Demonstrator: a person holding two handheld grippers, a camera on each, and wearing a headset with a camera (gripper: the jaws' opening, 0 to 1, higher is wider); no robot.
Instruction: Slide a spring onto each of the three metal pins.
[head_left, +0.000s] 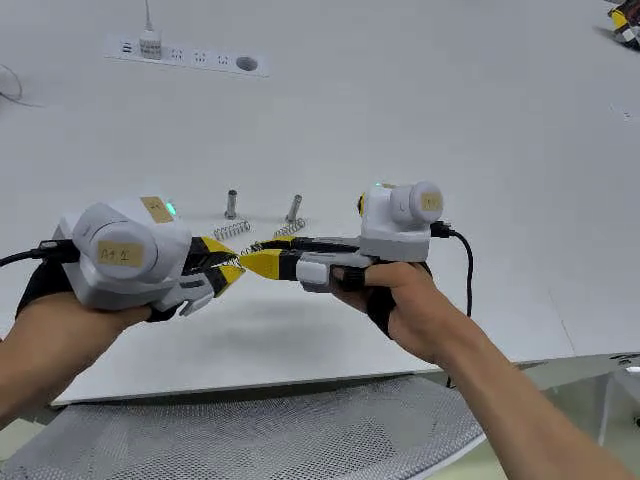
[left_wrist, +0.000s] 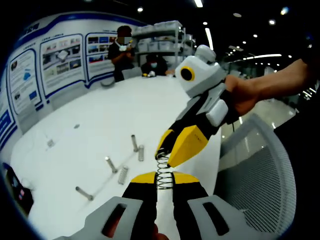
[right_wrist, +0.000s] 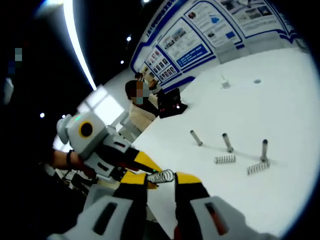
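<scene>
A small steel spring (left_wrist: 162, 172) hangs in the air between both grippers' yellow tips, above the table's near edge. My left gripper (left_wrist: 164, 181) is shut on its lower end. My right gripper (right_wrist: 160, 179) has the same spring (right_wrist: 161, 176) lying across the gap between its fingertips, pressed from both sides. In the head view the two grippers meet tip to tip at the spring (head_left: 240, 262). Three bare metal pins (right_wrist: 196, 137) (right_wrist: 227, 142) (right_wrist: 264, 150) stand upright in a row on the white table. Two loose springs (right_wrist: 225, 159) (right_wrist: 258, 167) lie beside them.
A white power strip (head_left: 185, 54) lies at the far left of the table (head_left: 420, 120). A mesh chair back (head_left: 280, 440) sits below the table's near edge. People sit at the table's far end (left_wrist: 122, 52) by shelving.
</scene>
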